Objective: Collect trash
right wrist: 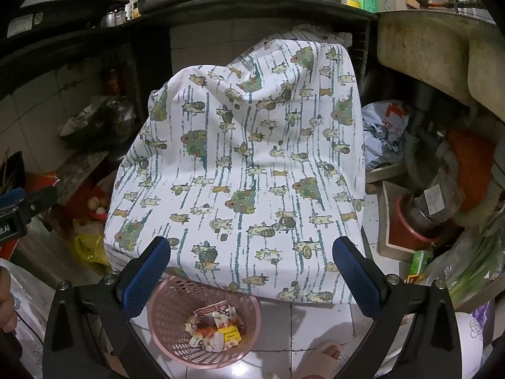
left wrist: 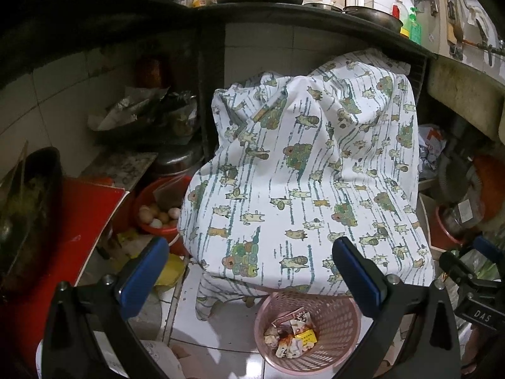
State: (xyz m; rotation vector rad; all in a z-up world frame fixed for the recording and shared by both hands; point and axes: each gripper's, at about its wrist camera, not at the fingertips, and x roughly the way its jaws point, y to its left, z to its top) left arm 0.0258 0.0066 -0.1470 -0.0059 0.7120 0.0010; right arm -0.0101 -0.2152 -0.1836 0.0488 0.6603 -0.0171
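Pink basket [right wrist: 176, 331] of wrappers [right wrist: 217, 331], rim partly under patterned cloth [right wrist: 240, 164] — fingers spread.

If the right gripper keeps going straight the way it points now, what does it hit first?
Most likely the printed cloth draped straight ahead of the open right gripper. The pink basket sits lower left, below that line, though depth is uncertain.

Bulk under patterned cloth [right wrist: 240, 164] hidden

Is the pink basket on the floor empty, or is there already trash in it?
Not empty. The pink basket stands upright with crumpled wrappers on its bottom, well below the rim.
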